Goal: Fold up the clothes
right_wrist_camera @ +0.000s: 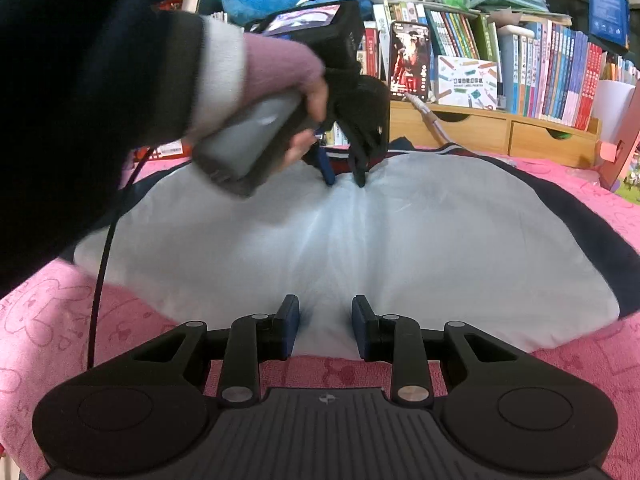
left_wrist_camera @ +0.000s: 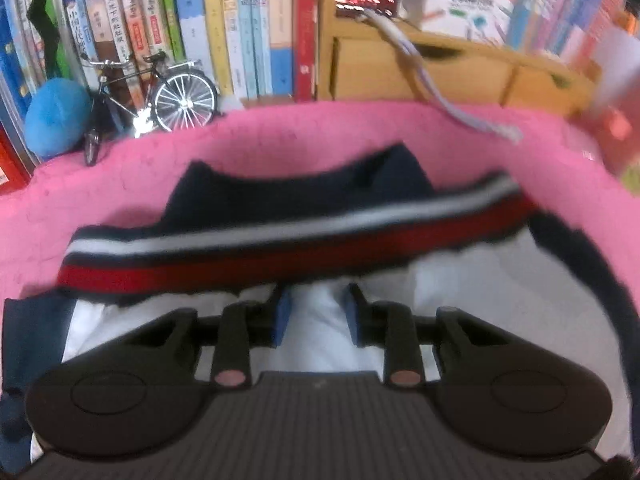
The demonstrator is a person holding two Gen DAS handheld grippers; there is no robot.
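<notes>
jacket (right_wrist_camera: 400,240), white lining up with navy edges, fills the middle of our right wrist view on the pink blanket (right_wrist_camera: 48,320). at upper left, our left hand (right_wrist_camera: 308,92) tips the left gripper (right_wrist_camera: 346,182) down, pinching the lining near the striped collar (left_wrist_camera: 280,248). at bottom centre, our right gripper (right_wrist_camera: 325,326) pinches the near hem.

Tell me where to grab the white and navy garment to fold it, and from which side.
Grip the white garment at both ends of its centre line: the near hem, where the right gripper straddles the cloth, and the far edge by the striped band, where the left gripper comes down from above. It lies flat, so pinching raised edge cloth seems easiest.
</notes>
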